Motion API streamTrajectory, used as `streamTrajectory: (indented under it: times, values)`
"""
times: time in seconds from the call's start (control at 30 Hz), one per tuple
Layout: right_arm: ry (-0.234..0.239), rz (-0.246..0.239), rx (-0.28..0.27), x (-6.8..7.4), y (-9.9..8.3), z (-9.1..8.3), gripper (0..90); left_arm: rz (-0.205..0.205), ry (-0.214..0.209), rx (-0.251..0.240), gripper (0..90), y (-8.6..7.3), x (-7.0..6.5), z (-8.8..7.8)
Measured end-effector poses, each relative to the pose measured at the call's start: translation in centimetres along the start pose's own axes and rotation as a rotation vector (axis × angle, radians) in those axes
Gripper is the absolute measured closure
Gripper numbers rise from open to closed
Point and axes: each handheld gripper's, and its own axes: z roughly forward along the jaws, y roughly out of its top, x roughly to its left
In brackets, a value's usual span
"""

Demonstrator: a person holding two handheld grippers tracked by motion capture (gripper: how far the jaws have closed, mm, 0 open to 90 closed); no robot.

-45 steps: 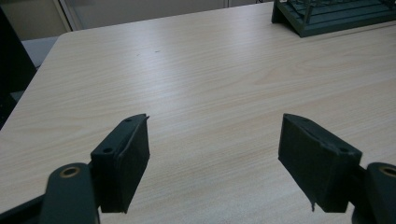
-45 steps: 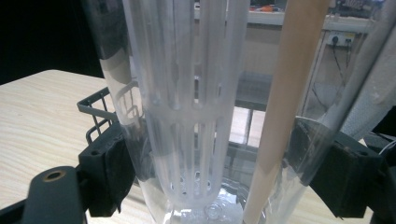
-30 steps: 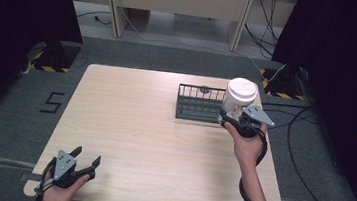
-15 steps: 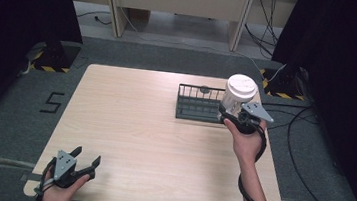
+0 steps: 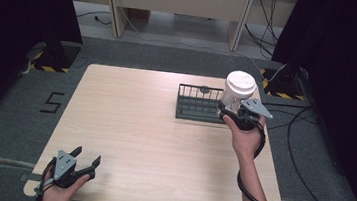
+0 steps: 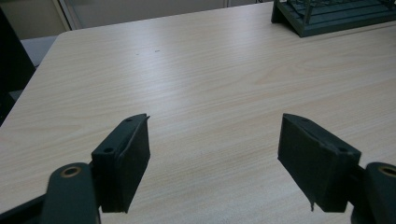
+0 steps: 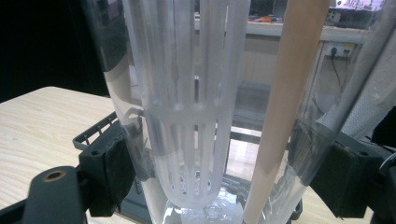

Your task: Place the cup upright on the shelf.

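Note:
My right gripper (image 5: 235, 111) is shut on a clear plastic tumbler (image 5: 238, 89) with a white lid, held upright in the air over the right end of a dark wire rack (image 5: 197, 105). Up close, the tumbler (image 7: 205, 107) shows a slotted white insert inside and a beige strip down its side, with one black jaw pressed on each flank. The rack's rim (image 7: 100, 128) lies just behind and below it. My left gripper (image 5: 78, 163) rests low at the table's front left corner, open, with bare wood between its jaws (image 6: 215, 149).
The light wooden table (image 5: 138, 126) carries the rack at its back right (image 6: 336, 14). A black cable (image 5: 252, 189) trails along the right forearm. Cables and yellow-black striped bases (image 5: 281, 88) lie on the floor beyond the table's right side.
The right gripper has carried the tumbler slightly back and left, nearer over the rack's right end. The left gripper has stayed put.

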Motion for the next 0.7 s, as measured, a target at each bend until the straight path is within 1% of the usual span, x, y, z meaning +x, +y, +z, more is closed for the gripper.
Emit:
streamTrajectory:
  times: [0.13,0.7]
  values:
    - [-0.003,-0.004,-0.002,-0.1,0.2,0.2,18.9,0.000,0.000,0.000,24.6,0.0,0.0,0.0]
    - [-0.002,0.007,0.000,0.0,0.9,1.2,18.9,-0.003,0.001,-0.001,24.6,0.0,0.0,0.0]
